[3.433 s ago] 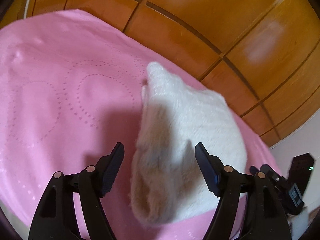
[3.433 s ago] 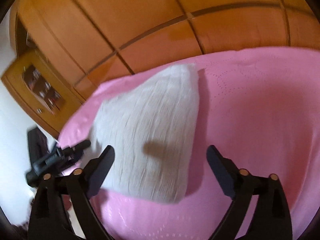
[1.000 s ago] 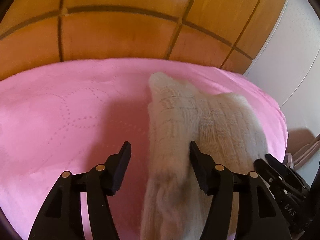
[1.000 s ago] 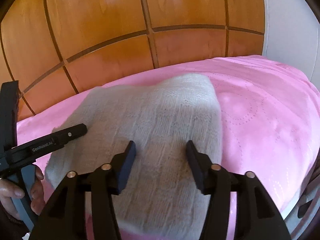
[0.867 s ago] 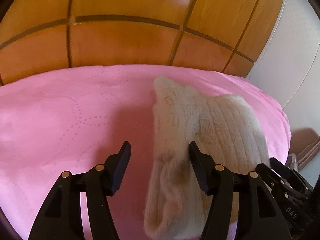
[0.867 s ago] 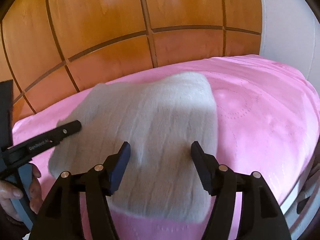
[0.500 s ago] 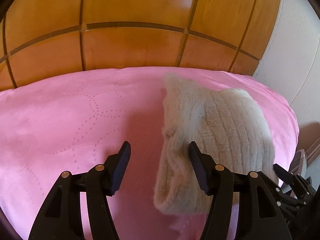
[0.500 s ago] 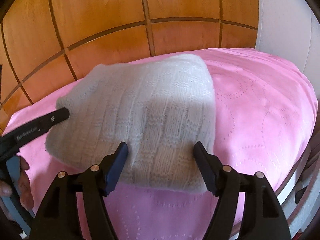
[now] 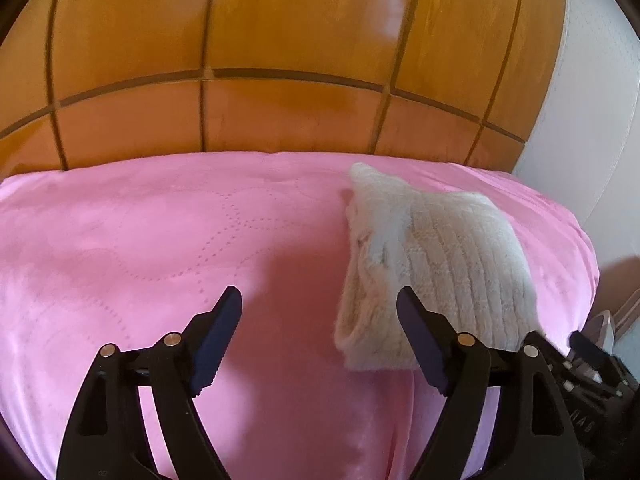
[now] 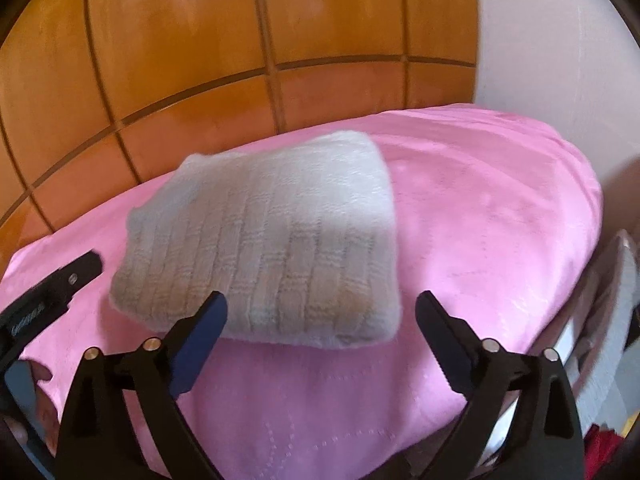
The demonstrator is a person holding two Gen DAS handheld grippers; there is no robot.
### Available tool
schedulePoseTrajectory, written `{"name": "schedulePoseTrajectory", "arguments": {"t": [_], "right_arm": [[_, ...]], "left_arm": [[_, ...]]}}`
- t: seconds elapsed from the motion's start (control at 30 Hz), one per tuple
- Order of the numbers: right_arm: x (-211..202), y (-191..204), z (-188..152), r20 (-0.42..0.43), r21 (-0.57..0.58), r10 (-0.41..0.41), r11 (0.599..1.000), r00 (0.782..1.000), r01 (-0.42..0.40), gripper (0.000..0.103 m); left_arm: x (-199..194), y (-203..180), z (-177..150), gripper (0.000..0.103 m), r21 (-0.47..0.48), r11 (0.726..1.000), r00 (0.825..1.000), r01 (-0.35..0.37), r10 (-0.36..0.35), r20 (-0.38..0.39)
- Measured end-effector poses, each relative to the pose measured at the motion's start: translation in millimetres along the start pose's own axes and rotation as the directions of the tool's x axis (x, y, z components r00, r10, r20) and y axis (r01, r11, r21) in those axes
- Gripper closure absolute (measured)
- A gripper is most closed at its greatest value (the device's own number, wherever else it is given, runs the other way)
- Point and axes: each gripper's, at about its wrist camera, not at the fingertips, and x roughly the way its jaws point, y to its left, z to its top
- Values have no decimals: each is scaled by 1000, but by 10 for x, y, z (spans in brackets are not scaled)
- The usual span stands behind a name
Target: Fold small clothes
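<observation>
A cream knitted garment (image 9: pixel 436 256) (image 10: pixel 272 248) lies folded into a thick rectangle on the pink quilted cover (image 9: pixel 160 240) (image 10: pixel 480 216). My left gripper (image 9: pixel 320 312) hovers over bare cover just left of the garment's near end; its jaws are opening with nothing between them. My right gripper (image 10: pixel 320 316) hangs in front of the garment's near edge, its jaws also opening wide and empty, clear of the knit. The left gripper's tip (image 10: pixel 76 268) shows at the left edge of the right wrist view, and the right gripper's body (image 9: pixel 592 376) at the lower right of the left wrist view.
A brown panelled wooden wall (image 9: pixel 280 60) rises right behind the cover. A white wall (image 9: pixel 592 80) stands to the right. The cover's right edge (image 10: pixel 592 216) drops off close to the garment. A hand (image 10: pixel 40 400) holds the left gripper.
Both grippers have drawn back from the garment and their jaws have spread wider. The garment, earlier between the fingers, now lies free and folded on the cover.
</observation>
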Motion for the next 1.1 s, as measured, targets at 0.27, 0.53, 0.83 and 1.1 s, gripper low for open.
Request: {"name": "schedulePoseTrajectory", "arguments": {"t": [0.27, 0.53, 0.83, 1.1], "right_arm": [[-299, 112, -142, 71, 33, -103, 994, 992, 100, 2], [-412, 378, -322, 126, -41, -152, 987, 980, 158, 2], [-424, 320, -336, 143, 1, -168, 986, 975, 169, 2], [-380, 283, -345, 125, 11, -161, 987, 979, 161, 2]], "left_arm": [[-255, 122, -249, 13, -12, 998, 997, -65, 65, 32], [-476, 172, -390, 6, -30, 994, 992, -106, 107, 61], [-520, 117, -440, 4, -7, 993, 992, -115, 115, 56], [-497, 98, -431, 4, -6, 995, 994, -95, 95, 52]]}}
